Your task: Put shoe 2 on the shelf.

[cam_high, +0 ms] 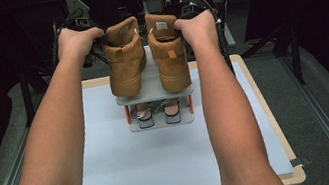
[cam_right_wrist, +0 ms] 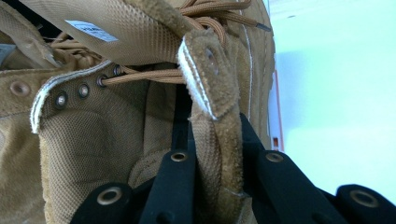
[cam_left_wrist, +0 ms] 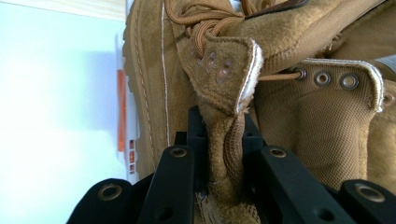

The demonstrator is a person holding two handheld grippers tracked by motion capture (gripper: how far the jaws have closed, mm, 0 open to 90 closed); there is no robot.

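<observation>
Two tan suede boots stand side by side at the top shelf of a small grey shoe rack (cam_high: 152, 77). The left boot (cam_high: 126, 61) leans slightly outward, and my left gripper (cam_high: 101, 38) is shut on the outer side of its collar. My right gripper (cam_high: 177, 22) is shut on the collar of the right boot (cam_high: 169, 56). In the left gripper view the black jaws (cam_left_wrist: 223, 149) pinch the suede collar flap (cam_left_wrist: 224, 70) near its eyelets. The right gripper (cam_right_wrist: 218, 158) clamps its boot's collar edge (cam_right_wrist: 210, 70) the same way. I cannot tell whether the soles rest fully on the shelf.
On the rack's lower shelf sits a pair of flat shoes (cam_high: 158, 114) between orange posts (cam_high: 128, 115). The rack stands at the far middle of a pale blue mat (cam_high: 154, 165) on a wooden board. Dark stands and rails surround the table.
</observation>
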